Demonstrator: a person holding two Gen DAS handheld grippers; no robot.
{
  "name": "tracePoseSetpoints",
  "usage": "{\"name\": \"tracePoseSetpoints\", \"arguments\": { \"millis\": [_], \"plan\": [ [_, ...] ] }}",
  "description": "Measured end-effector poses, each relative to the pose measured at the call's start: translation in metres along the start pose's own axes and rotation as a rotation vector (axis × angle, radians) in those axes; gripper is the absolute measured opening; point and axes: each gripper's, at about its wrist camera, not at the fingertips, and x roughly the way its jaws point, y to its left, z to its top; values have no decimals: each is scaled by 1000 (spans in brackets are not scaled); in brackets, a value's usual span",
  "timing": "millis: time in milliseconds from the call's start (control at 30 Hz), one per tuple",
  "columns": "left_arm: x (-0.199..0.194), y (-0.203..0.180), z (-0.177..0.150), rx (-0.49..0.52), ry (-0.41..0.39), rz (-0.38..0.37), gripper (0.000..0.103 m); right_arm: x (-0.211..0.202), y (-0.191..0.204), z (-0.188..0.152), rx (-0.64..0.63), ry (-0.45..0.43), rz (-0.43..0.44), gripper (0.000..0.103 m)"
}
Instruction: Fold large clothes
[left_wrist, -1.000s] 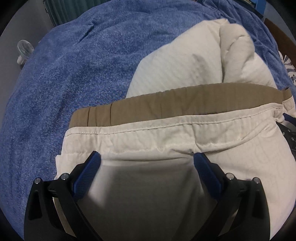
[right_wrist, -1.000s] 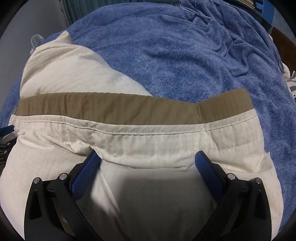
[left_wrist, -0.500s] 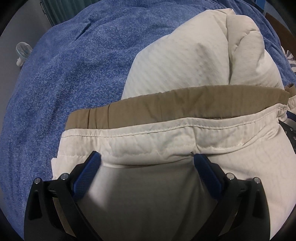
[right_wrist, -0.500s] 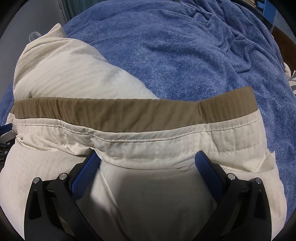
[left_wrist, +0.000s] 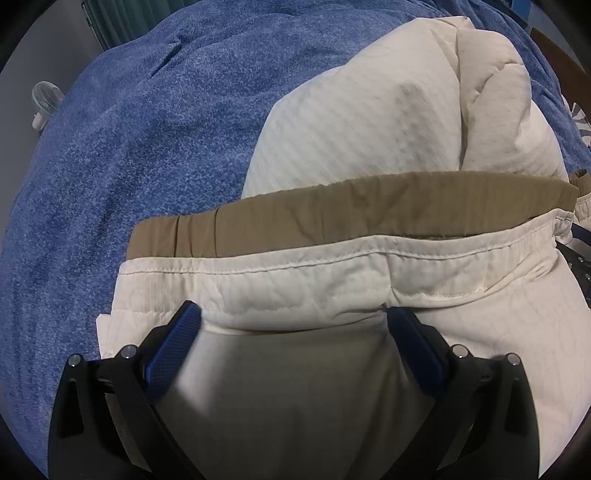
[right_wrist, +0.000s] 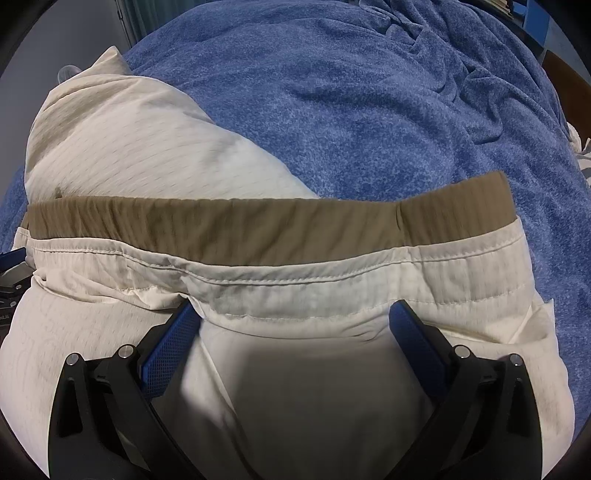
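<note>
Since nearly everything beyond both claws is one blue fleece blanket (right_wrist: 369, 110), count that first: one blanket, soft bed surface. On it lies one cream garment (left_wrist: 351, 122), probably trousers or shorts, with one tan waistband (left_wrist: 332, 221) running straight across just ahead of the fingertips in both views and the rest of the cloth bunched beyond the band. Judged light, limp, thin woven cloth, not slippery, not fragile; it will sag and drape when lifted, so best taken at the stitched waistband hem near each outer end, where the layers are thickest. Two claws: left gripper (left_wrist: 295, 317) and right gripper (right_wrist: 295, 310) each show blue pads spread wide, with the cream hem draped across the tips; whether any cloth is actually pinched I cannot tell. Right claw's edge peeks at far right of the left view. One small white fan (left_wrist: 46, 107) sits far left, off the bed.
</note>
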Motion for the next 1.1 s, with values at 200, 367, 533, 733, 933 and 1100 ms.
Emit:
{"name": "tracePoseSetpoints", "arguments": {
  "millis": [200, 367, 533, 733, 933, 1100],
  "plan": [
    [-27, -1, -24, -32, -135, 15, 97, -23, 0, -19, 8, -130, 3, 98],
    [-99, -9, -59, -82, -259, -36, 97, -93, 2, -55, 12, -245, 69, 91],
    [-118, -63, -98, 91, -239, -206, 97, -109, 7, -102, -84, -234, 101, 92],
    [-85, -91, -117, 168, -196, -135, 97, -99, -20, -143, -130, -234, 44, 92],
    [-81, -95, -117, 182, -225, -116, 97, -107, -14, -143, -89, -243, -18, 91],
    [-112, -61, -134, 161, -301, -120, 97, -143, -39, -133, -64, -383, -72, 90]
  ]
}}
